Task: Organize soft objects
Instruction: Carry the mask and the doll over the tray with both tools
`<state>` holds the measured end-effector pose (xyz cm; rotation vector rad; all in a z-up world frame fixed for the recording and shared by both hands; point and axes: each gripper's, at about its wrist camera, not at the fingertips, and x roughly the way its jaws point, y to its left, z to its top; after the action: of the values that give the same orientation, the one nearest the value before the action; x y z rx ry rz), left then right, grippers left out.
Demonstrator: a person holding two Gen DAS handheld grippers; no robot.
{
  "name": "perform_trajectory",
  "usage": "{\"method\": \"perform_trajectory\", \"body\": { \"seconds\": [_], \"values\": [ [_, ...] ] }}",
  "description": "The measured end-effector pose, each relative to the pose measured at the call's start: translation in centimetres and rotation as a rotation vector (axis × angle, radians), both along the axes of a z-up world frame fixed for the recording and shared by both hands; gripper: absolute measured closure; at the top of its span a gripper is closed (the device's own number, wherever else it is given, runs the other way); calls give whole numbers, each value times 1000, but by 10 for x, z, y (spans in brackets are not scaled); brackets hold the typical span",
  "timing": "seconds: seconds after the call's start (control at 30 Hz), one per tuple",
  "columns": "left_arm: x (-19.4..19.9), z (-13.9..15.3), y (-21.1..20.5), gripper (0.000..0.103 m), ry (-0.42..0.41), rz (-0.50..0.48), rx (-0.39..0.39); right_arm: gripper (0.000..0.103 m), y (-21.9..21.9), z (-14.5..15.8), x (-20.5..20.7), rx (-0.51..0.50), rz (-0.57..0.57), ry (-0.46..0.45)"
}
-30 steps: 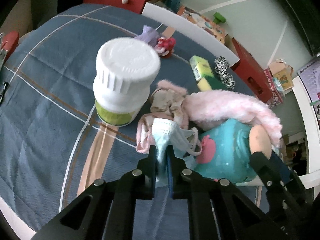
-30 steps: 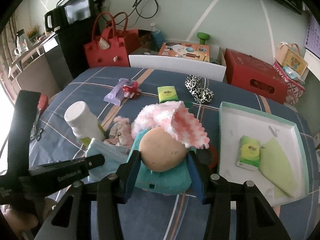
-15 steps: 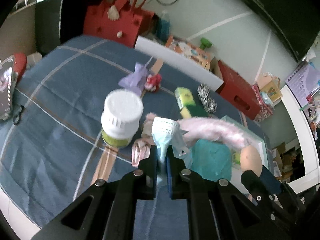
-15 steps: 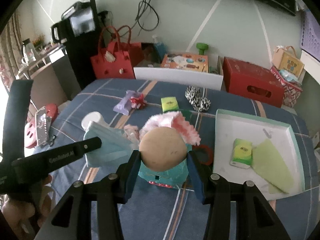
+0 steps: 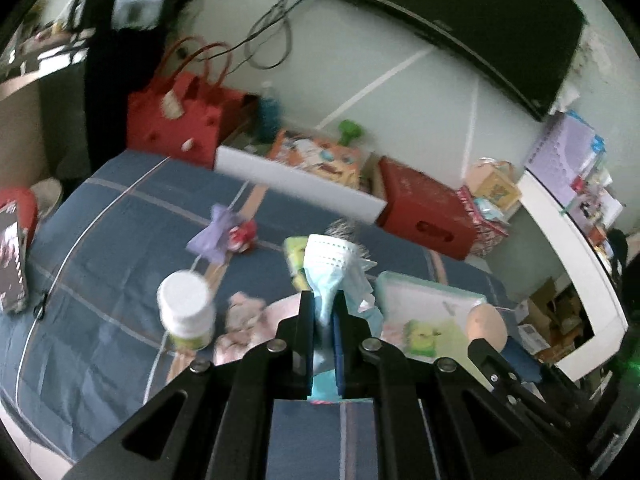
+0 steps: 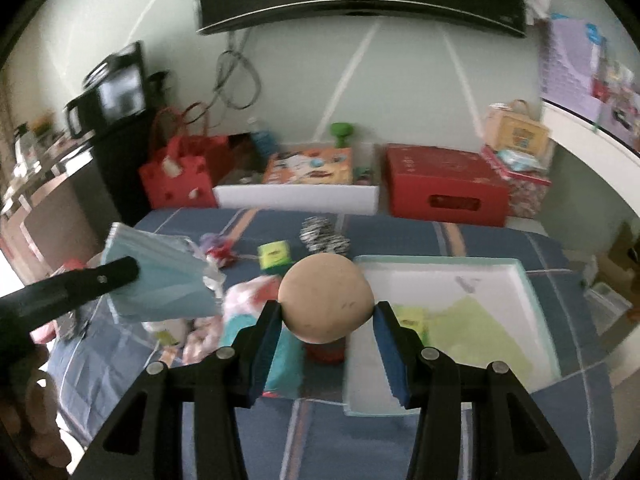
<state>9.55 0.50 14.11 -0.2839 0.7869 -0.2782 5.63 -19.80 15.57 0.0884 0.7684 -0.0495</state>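
Viewing along the left wrist camera: left gripper [image 5: 325, 312] fully closed on a light blue face mask [image 5: 334, 264], pinched at its lower edge so the pleated body stands up clear of the clutter. Held off the plaid-covered bench [image 5: 132, 248], apparently for transfer toward the teal-rimmed tray [image 5: 432, 292] just to the right. White-capped bottle [image 5: 185, 310] upright on the bench to the left, a pink fabric bundle [image 5: 244, 318] beside it; both blurred, so the fabric type cannot be told. Purple bow [image 5: 216, 236] and small red toy [image 5: 242, 236] farther back. Tan ball visible at right edge, carried between the other tool's fingers.

Viewing along the right wrist camera: right gripper [image 6: 326, 312] about half open, fingers [image 6: 270, 320] pressed against both sides of a tan ball [image 6: 326, 298], gripped across its widest part to keep it from rolling out. Ball raised above the bench, near the tray's left wall. Tray already containing a green tissue pack [image 6: 412, 316] and a pale green cloth [image 6: 480, 328], marking it as the likely collection point for soft items. Mask visible at left, clamped and raised to similar height. Remaining loose: another green pack [image 6: 274, 254], a black-and-white patterned item [image 6: 322, 236], pink fluffy object [image 6: 244, 300], teal item [image 6: 282, 356] below the ball.
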Motion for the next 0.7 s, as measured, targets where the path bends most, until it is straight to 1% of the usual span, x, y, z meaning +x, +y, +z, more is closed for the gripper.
{"method": "perform_trajectory", "body": {
  "seconds": [0.1,0.2,0.3,0.4,0.57,0.7],
  "values": [
    [1,14,-22,96,-32,-44,-7,52,-25,8,1,-6,-70,-8],
    [1,25,-48,96,-62,-101,-21,52,-51,8,2,-2,-149,-3],
    [2,29,-77,96,-77,-159,-28,52,-76,1,5,-20,-229,26],
    [3,27,-101,96,-86,-206,-20,52,-102,-13,7,-2,-302,53],
    [11,5,-145,96,-55,-286,0,52,-141,-36,7,9,-409,97],
    [23,-29,-180,96,3,-344,30,52,-169,-59,8,20,-481,135]
  ]
}}
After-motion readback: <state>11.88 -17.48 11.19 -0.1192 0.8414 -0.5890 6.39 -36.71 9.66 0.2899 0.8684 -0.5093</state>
